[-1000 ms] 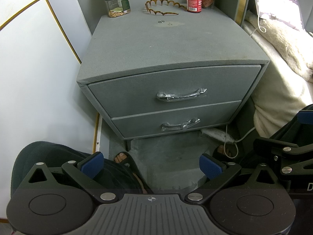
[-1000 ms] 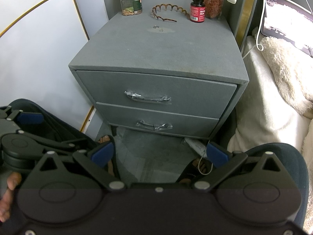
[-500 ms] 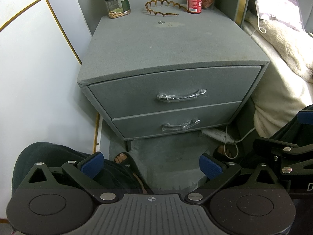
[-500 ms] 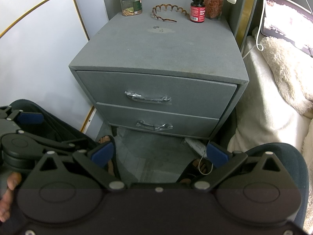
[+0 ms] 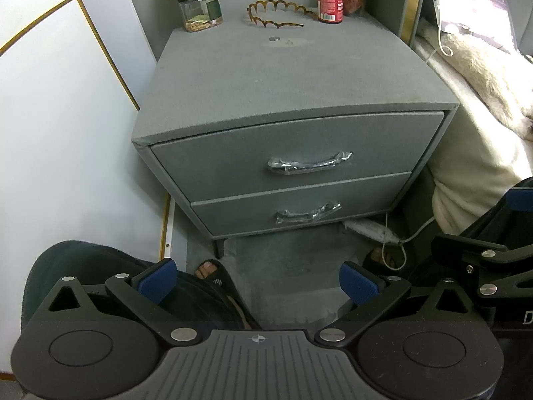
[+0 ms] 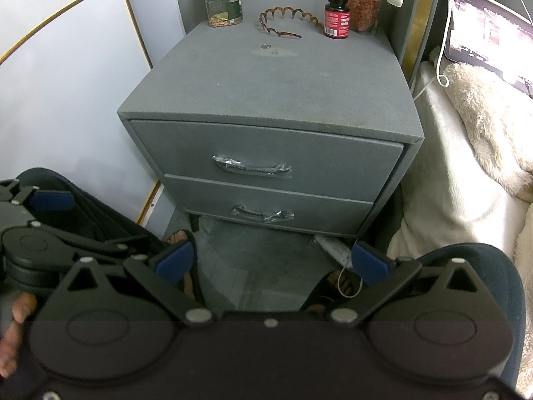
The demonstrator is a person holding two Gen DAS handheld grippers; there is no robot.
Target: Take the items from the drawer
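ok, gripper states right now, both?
Left gripper: open, holding nothing.
Right gripper: open, holding nothing.

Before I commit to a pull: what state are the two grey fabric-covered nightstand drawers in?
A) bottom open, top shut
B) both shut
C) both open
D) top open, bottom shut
B: the top drawer and the bottom drawer both sit flush in the grey nightstand, and both open grippers hang short of the handles.

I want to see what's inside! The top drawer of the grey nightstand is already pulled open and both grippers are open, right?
Not quite: the top drawer is shut, flush with the nightstand, as the left wrist view shows. Both the left gripper and right gripper are open.
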